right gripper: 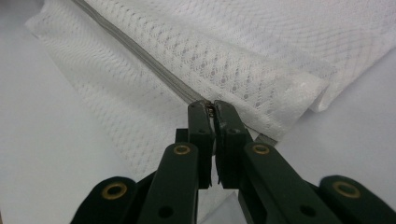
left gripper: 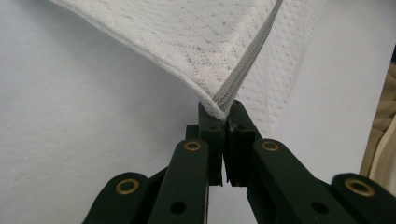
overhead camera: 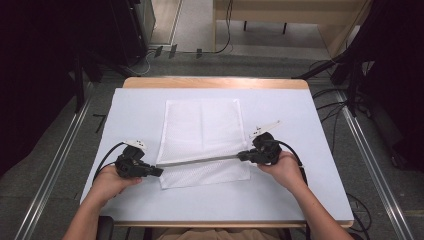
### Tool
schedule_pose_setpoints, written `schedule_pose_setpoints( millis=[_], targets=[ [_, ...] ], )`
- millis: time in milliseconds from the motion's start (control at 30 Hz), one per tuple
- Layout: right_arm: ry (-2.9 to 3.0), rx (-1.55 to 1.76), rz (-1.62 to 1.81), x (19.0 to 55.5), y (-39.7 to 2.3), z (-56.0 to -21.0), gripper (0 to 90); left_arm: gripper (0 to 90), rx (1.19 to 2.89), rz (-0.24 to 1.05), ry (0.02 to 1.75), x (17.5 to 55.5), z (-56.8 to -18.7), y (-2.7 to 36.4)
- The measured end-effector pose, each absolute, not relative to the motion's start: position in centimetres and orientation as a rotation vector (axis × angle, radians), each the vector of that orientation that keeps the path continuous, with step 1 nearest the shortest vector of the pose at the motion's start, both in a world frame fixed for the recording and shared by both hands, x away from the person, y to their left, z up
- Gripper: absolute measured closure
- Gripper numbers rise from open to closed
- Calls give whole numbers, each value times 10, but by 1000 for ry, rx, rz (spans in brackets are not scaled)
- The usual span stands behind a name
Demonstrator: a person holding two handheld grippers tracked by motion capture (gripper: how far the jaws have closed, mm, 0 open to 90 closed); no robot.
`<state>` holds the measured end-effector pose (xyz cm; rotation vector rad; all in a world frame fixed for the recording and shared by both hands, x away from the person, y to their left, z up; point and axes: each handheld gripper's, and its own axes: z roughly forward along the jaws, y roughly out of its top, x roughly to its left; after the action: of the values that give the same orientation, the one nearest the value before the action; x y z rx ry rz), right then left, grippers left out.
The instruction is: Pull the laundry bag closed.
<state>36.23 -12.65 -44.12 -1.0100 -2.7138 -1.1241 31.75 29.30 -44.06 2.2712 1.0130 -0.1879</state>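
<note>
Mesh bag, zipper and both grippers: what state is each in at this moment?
Mesh bag: flat on the table, zipper edge lifted.
Zipper: stretched taut between the grippers; whether zipped cannot be told.
Left gripper: shut on the bag's zipper corner.
Right gripper: shut on the zipper's other end.
Table: covered in white.

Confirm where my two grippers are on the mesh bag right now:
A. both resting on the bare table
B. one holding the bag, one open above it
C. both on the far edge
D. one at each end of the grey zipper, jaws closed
D: the left gripper and right gripper are each clamped at one end of the grey zipper on the mesh bag.
</note>
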Motion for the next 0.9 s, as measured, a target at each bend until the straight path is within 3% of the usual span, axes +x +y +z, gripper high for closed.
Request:
schedule_pose_setpoints(
  millis=[300, 367, 467, 533, 633, 900],
  targets=[
    [-2704, -997, -1142, 361, -126, -443, 863, 858, 2245, -181, 1021, 319, -440, 297],
    [-2710, -1004, -1154, 361, -127, -443, 834, 789, 2236, -174, 1020, 319, -439, 297],
    [-2675, -1043, -1196, 363, -130, -441, 702, 705, 2226, -164, 1024, 320, -439, 297],
    [-2661, -1082, -1216, 365, -133, -440, 652, 573, 2198, -152, 1046, 321, -438, 297],
    [-2648, -1106, -1260, 365, -136, -439, 583, 489, 2181, -138, 1048, 321, -437, 298],
    [-2684, -1123, -1361, 361, -144, -437, 466, 389, 2115, -43, 1057, 321, -432, 304]
  ],
)
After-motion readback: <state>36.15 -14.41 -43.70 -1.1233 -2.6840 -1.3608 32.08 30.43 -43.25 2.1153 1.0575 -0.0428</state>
